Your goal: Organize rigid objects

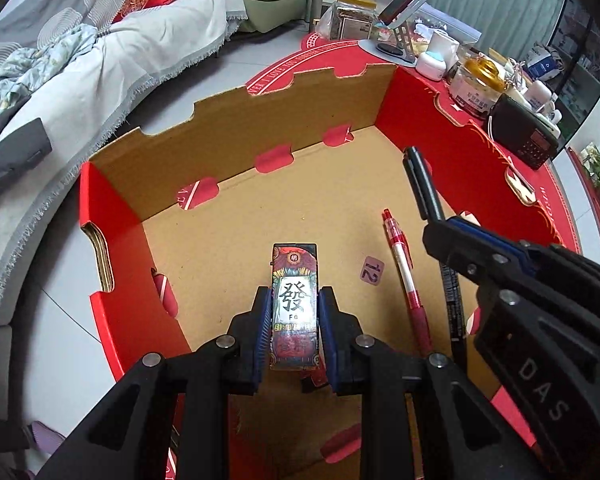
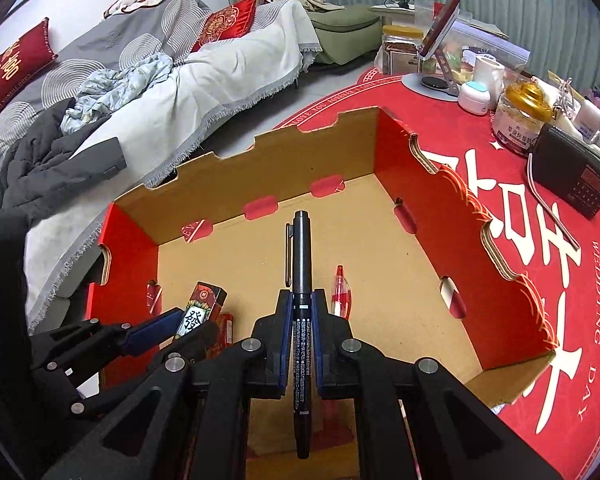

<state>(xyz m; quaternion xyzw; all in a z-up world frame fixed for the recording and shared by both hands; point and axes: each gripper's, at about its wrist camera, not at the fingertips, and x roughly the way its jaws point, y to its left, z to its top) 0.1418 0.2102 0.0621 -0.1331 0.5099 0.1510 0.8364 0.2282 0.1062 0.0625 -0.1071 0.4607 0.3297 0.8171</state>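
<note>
Mid-placement, by the look of it: both loads carried down into the cardboard box (image 2: pixel 420 208) filling frame centre, release judged next. Calls for setting each flat on the floor, clear of the red pen (image 1: pixel 404 264) lying lower right. Both grippers pitched steeply downward over the box. Left gripper (image 1: pixel 294 312) clamped on the patterned small box (image 1: pixel 294 300), lower centre. Right gripper (image 2: pixel 301 312) pinched tight on the black marker (image 2: pixel 300 264), centre.
</note>
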